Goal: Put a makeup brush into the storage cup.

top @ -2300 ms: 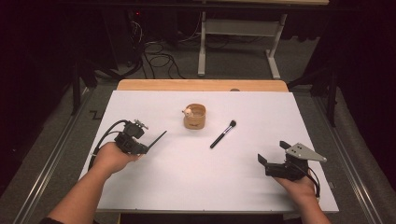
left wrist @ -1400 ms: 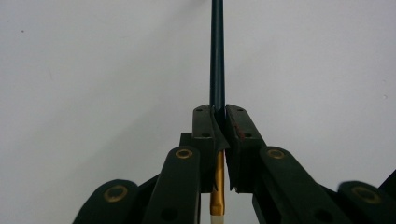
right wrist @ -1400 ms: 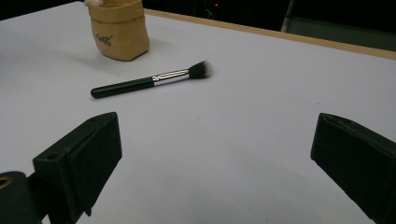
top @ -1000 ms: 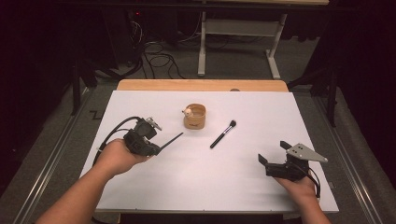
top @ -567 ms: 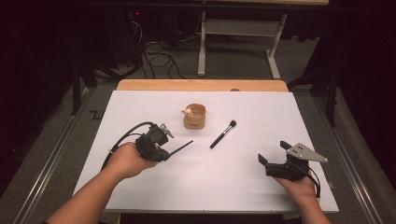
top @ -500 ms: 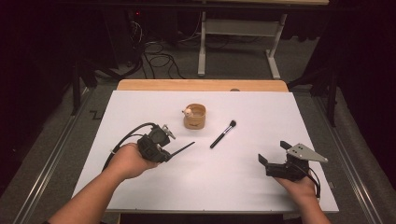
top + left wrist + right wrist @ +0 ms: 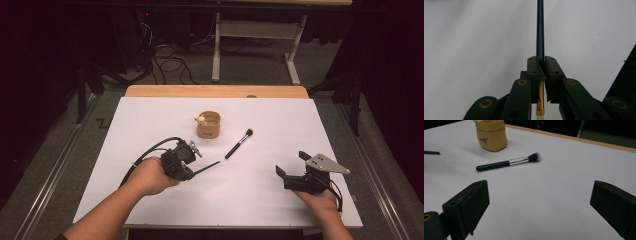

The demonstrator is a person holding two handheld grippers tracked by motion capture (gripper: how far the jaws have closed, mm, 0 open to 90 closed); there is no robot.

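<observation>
Left claw (image 7: pixel 192 162) has slid rightward across white table (image 7: pixel 150 125).

White tbl (image 7: pixel 150 120) w/ tan pouch (image 7: pixel 208 126) & black makeup brush (image 7: pixel 239 143).

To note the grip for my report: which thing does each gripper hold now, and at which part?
The left gripper is shut on a thin dark brush, near its gold ferrule. The right gripper is open and holds nothing.
</observation>
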